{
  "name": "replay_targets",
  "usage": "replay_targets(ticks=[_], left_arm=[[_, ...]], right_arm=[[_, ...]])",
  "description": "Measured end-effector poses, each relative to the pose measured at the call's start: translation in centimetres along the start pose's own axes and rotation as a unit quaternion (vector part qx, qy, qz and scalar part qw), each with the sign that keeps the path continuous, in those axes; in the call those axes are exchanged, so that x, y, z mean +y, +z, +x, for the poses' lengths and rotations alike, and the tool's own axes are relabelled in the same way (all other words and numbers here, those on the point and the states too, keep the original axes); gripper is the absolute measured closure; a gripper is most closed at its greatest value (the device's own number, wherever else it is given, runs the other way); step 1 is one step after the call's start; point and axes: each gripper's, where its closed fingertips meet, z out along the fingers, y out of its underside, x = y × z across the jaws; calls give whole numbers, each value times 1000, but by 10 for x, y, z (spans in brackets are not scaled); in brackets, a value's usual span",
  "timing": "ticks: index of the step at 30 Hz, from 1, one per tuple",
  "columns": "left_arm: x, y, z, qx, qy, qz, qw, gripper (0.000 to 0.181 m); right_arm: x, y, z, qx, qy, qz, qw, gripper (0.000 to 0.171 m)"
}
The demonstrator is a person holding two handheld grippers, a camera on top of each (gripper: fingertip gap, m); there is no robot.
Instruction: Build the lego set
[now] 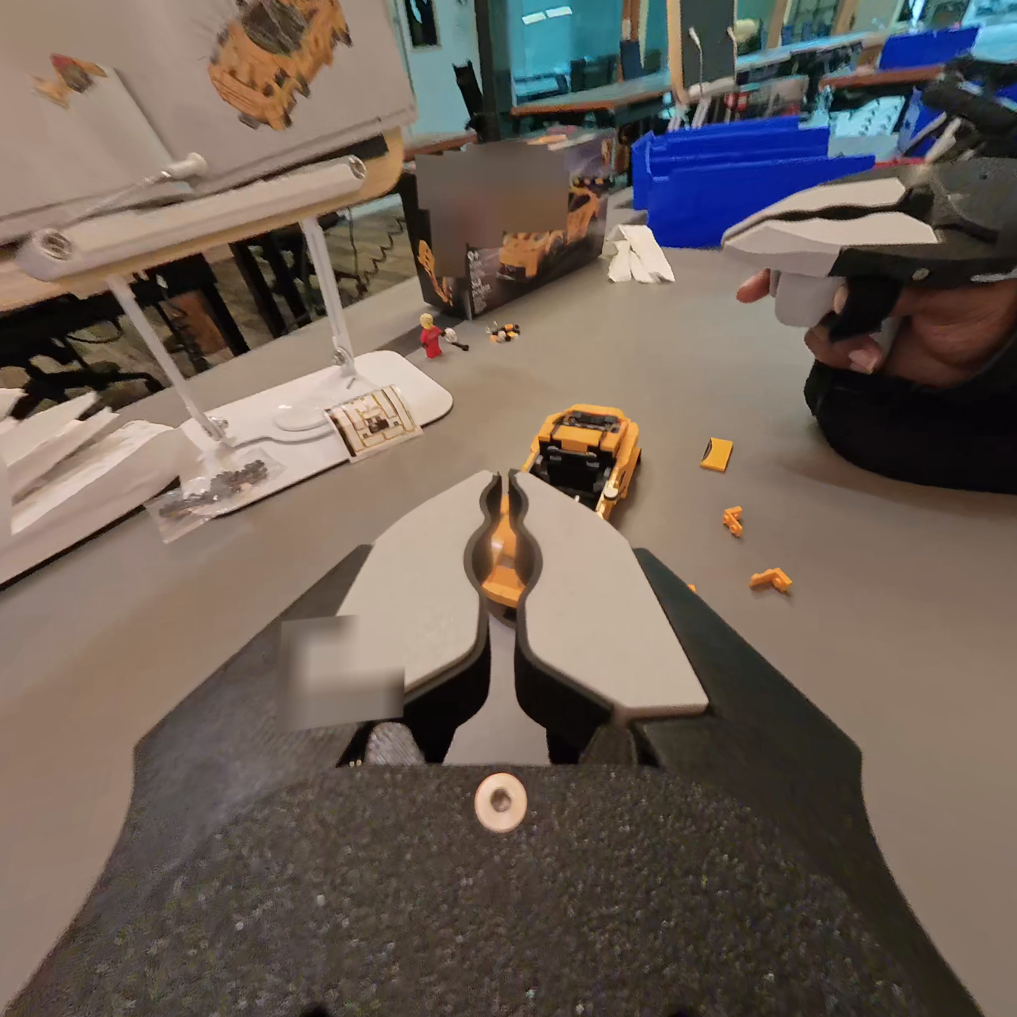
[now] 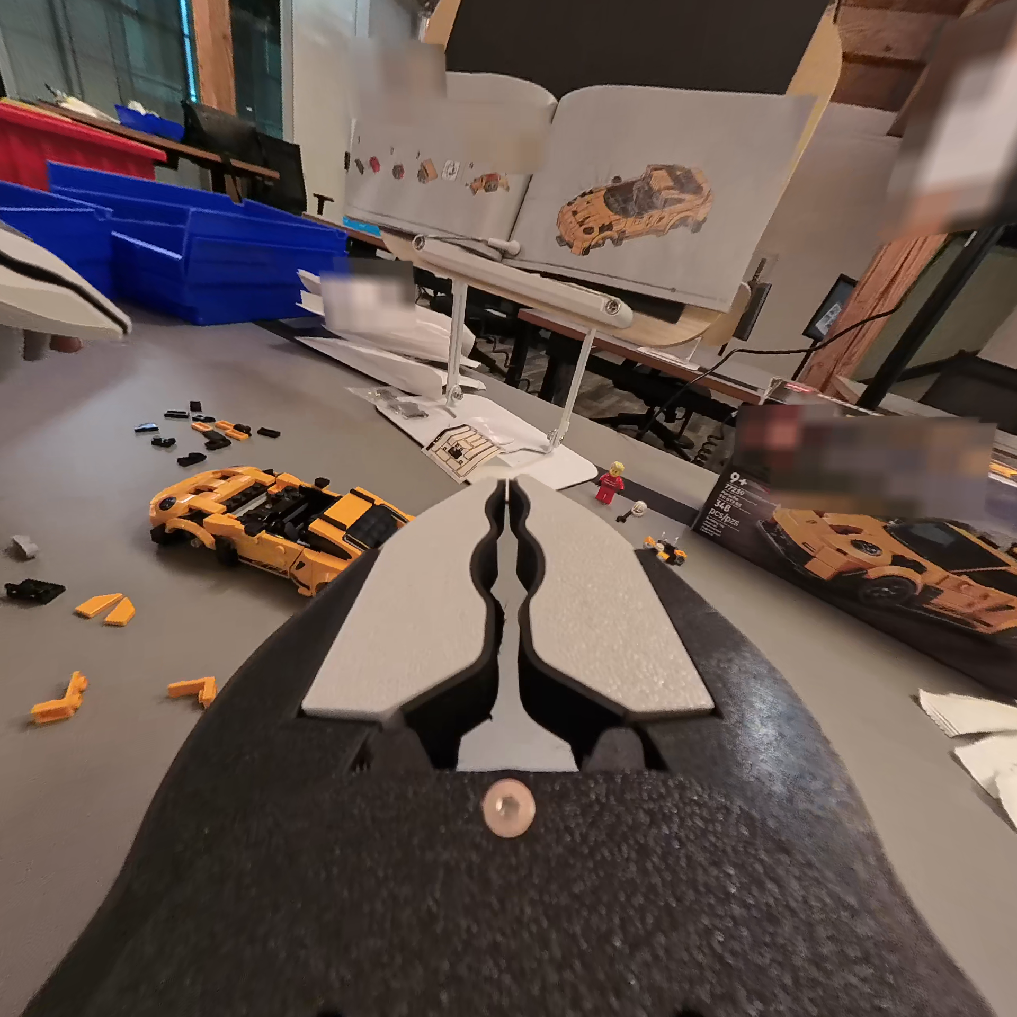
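The orange and black lego car [image 1: 591, 446] stands on the grey table [image 1: 743, 715], just beyond my left gripper [image 1: 503, 477]. The left gripper is shut on an orange lego piece [image 1: 502, 567], which shows through the hollow between its fingers. My right gripper [image 2: 506, 481] is shut with nothing showing between its fingers. It hovers to the right of the car [image 2: 264, 517]. A hand holds it at the upper right of the left wrist view [image 1: 729, 239]. The left gripper's tip [image 2: 122, 329] shows at the left edge of the right wrist view.
Loose orange pieces [image 1: 770, 580] and small black pieces [image 2: 209, 429] lie around the car. The instruction booklet [image 2: 578, 192] sits on a white stand [image 1: 385, 379] with a sticker sheet [image 1: 374, 421]. The set's box [image 2: 880, 550], a red minifigure [image 1: 431, 335] and blue bins [image 2: 192, 258] stand farther back. There is about 20 cm between the tips of the two grippers.
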Motion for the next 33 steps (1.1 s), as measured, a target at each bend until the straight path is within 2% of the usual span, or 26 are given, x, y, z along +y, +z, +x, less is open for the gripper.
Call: replay_targets(ticks=[9,20,33], left_arm=[[-29,-27,-23,-79,-8,91,993,181],[1,-26,-59,-175,-49,8,983,181],[-1,-27,-56,-168,-37,1,985,181]], right_arm=[[-11,-5,9,25,18,29,999,171],[-6,-3,6,17,19,14,1000,171],[-4,-2,-3,-1,-4,6,1000,171]])
